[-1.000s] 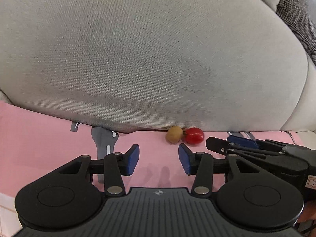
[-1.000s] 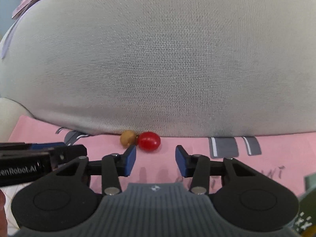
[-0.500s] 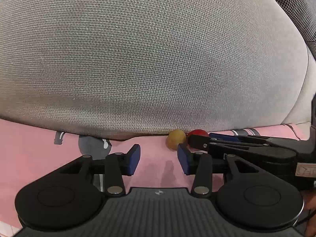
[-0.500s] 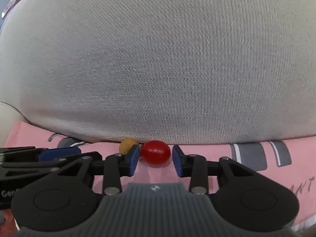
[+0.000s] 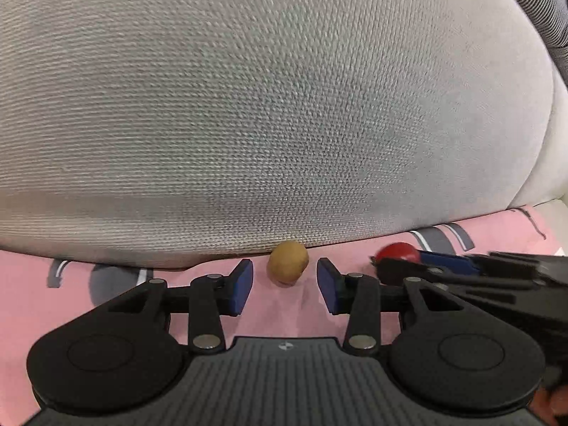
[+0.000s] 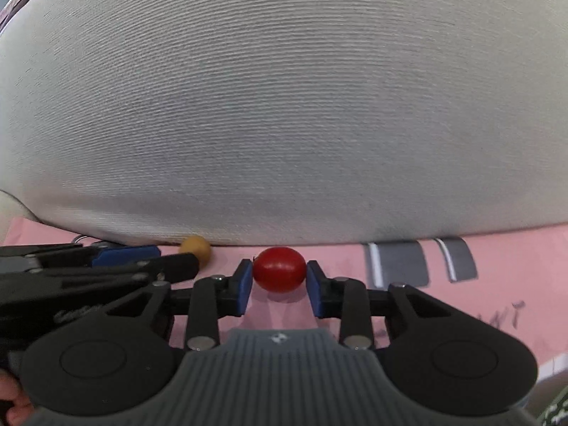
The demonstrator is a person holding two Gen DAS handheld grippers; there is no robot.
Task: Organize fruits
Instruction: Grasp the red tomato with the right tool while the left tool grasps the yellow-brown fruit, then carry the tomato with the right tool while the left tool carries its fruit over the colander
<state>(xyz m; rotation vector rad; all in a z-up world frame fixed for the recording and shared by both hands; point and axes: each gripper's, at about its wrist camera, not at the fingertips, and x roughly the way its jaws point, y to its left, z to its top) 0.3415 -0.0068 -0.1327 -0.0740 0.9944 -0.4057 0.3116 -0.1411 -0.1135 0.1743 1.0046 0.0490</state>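
in the right wrist view, the right gripper point(image 6: 279, 285) sits nearest, its black arms and ribbed grey body filling the lower part of the picture. its jaws have just been closing, and the two blue pads point(image 6: 242, 291) now pinch a small red cherry tomato point(image 6: 279, 268) from both sides, each pad touching its skin. the tomato is low over the pink cloth point(image 6: 504, 273), whether resting on it or just lifted cannot be told. to its left, a little farther on, a small yellow-brown round fruit point(image 6: 196, 247) lies on the cloth right at the foot of a big grey woven cushion point(image 6: 284, 106), partly hidden by the tip of the other gripper. grey stripes are printed on the cloth to the right.

in the left wrist view, the left gripper point(image 5: 285, 285) has its blue pads point(image 5: 241, 285) spread apart, though its jaws have just been closing a little. the yellow-brown fruit point(image 5: 287, 261) sits between and just past the fingertips, with a clear gap on either side, touched by neither. it lies on the pink cloth point(image 5: 42, 301) against the cushion point(image 5: 266, 106). to the right, the right gripper point(image 5: 404, 266) comes in from the side with the red tomato point(image 5: 397, 252) at its tip. the two fruits are near each other but apart. the cushion rises behind everything and fills the upper part of both views.
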